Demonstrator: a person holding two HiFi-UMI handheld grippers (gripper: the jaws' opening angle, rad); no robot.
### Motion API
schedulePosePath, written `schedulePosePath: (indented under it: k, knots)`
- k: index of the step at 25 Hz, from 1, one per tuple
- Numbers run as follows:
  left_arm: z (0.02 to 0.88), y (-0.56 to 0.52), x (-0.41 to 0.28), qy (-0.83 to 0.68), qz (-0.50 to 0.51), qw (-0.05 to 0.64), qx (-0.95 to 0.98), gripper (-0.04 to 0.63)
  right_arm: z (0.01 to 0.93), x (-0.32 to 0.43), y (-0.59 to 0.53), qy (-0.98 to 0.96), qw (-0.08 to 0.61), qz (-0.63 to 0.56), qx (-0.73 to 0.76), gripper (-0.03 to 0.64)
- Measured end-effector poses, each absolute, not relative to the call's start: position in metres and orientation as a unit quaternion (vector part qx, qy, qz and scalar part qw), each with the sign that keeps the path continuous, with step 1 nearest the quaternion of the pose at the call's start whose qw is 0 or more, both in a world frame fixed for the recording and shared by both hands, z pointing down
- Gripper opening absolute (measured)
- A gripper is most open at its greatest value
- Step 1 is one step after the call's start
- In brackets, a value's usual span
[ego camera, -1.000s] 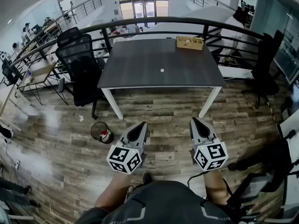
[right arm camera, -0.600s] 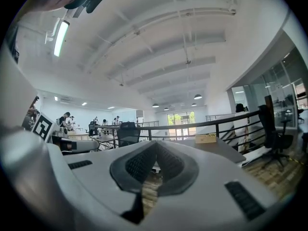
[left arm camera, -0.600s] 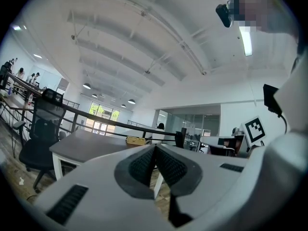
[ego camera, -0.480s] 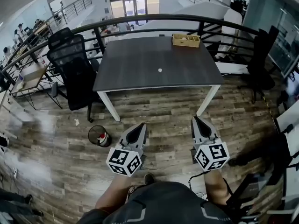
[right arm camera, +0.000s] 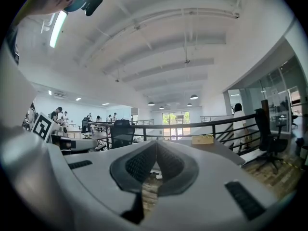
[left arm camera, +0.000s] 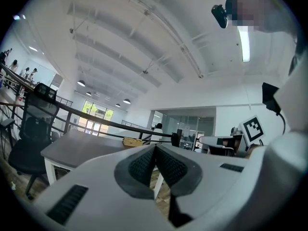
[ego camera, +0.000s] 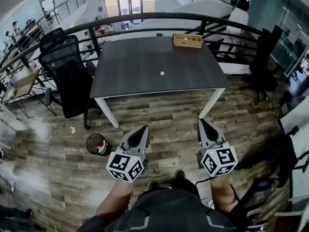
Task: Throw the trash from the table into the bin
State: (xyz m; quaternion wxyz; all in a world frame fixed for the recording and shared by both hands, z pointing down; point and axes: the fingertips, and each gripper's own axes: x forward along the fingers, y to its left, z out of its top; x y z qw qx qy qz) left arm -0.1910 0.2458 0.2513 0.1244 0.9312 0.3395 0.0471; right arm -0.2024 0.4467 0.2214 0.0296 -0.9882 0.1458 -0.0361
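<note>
Trash (ego camera: 162,73), a small white scrap, lay alone near the middle of the dark surface (ego camera: 130,71). A shallow wooden tray (ego camera: 188,40) sat at the far right corner of that surface, and a black mesh chair (ego camera: 65,66) stood at its left side. On the plank floor (ego camera: 164,111), the round black bin (ego camera: 96,144) stood near the surface's front left leg, with something red and white inside. The left claw (ego camera: 143,128) hung just right of the bin, pressed fully together with nothing between its pads. The right claw (ego camera: 203,123) was likewise closed and empty. Both were held level over the floor, pointing toward the surface and well short of the trash.
</note>
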Motion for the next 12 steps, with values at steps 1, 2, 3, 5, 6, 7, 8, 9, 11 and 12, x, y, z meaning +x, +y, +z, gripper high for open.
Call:
schedulePosePath:
  k: [1,2,3,5,6,7,8,9,11,12]
  knots:
    - [0.252,0.247,-0.186,0.339,0.047,0.125,0.931,0.008,0.221,-0.196,0.448,0.145,0.030,-0.035,-0.988,0.011]
    - [0.252,0.249,-0.179,0.337,0.048,0.125,0.932,0.008,0.221,-0.189,0.450,0.146,0.031,-0.033,-0.988,0.011]
    - [0.253,0.250,-0.172,0.335,0.050,0.125,0.933,0.009,0.221,-0.182,0.452,0.148,0.031,-0.032,-0.988,0.011]
    - [0.254,0.253,-0.157,0.328,0.053,0.122,0.935,0.008,0.222,-0.165,0.457,0.153,0.034,-0.031,-0.987,0.011]
    - [0.254,0.255,-0.149,0.324,0.054,0.120,0.937,0.008,0.224,-0.156,0.460,0.155,0.036,-0.032,-0.987,0.011]
    - [0.254,0.258,-0.141,0.321,0.055,0.119,0.938,0.008,0.225,-0.147,0.463,0.157,0.039,-0.032,-0.986,0.011]
    - [0.254,0.261,-0.133,0.317,0.056,0.118,0.939,0.009,0.226,-0.137,0.467,0.160,0.042,-0.032,-0.986,0.011]
    - [0.253,0.266,-0.124,0.315,0.057,0.117,0.940,0.008,0.226,-0.127,0.470,0.164,0.044,-0.032,-0.985,0.011]
    - [0.250,0.276,-0.105,0.311,0.057,0.113,0.942,0.008,0.226,-0.107,0.479,0.169,0.047,-0.030,-0.984,0.011]
    - [0.249,0.281,-0.096,0.307,0.057,0.110,0.944,0.009,0.226,-0.097,0.483,0.172,0.049,-0.029,-0.983,0.011]
